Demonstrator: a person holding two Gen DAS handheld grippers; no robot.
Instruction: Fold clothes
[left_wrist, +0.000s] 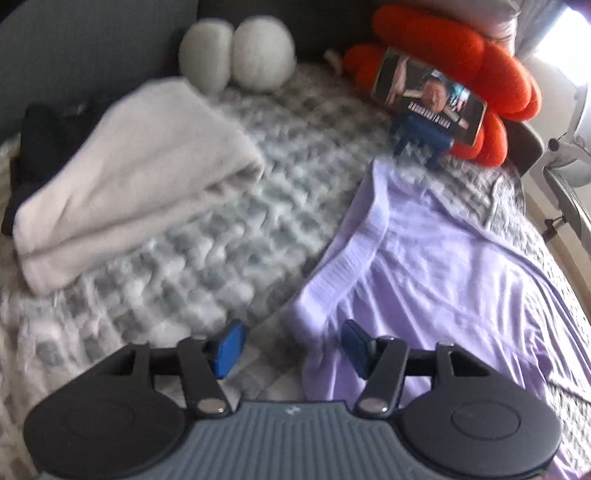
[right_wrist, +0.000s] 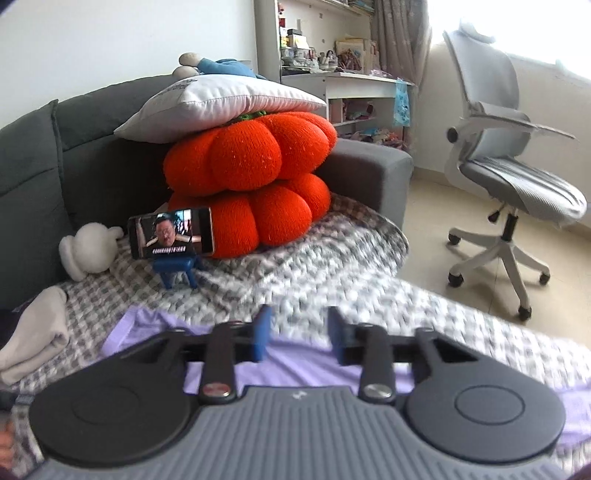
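A lilac garment (left_wrist: 436, 266) lies spread on the grey checked blanket (left_wrist: 221, 206), its ribbed waistband toward the left. My left gripper (left_wrist: 291, 347) hovers open over the garment's near left corner, with nothing between its blue pads. In the right wrist view the same lilac garment (right_wrist: 295, 365) lies under my right gripper (right_wrist: 298, 338), which stands open above the cloth with an empty gap between its pads. A folded beige garment (left_wrist: 136, 173) rests on the blanket to the left, seen also as a beige garment (right_wrist: 35, 332) at the left edge of the right view.
A phone (right_wrist: 170, 232) on a small blue stand leans against stacked orange pumpkin cushions (right_wrist: 251, 177) on the grey sofa (right_wrist: 33, 173). White plush toys (left_wrist: 236, 51) lie at the back. A white office chair (right_wrist: 509, 162) stands on the floor to the right.
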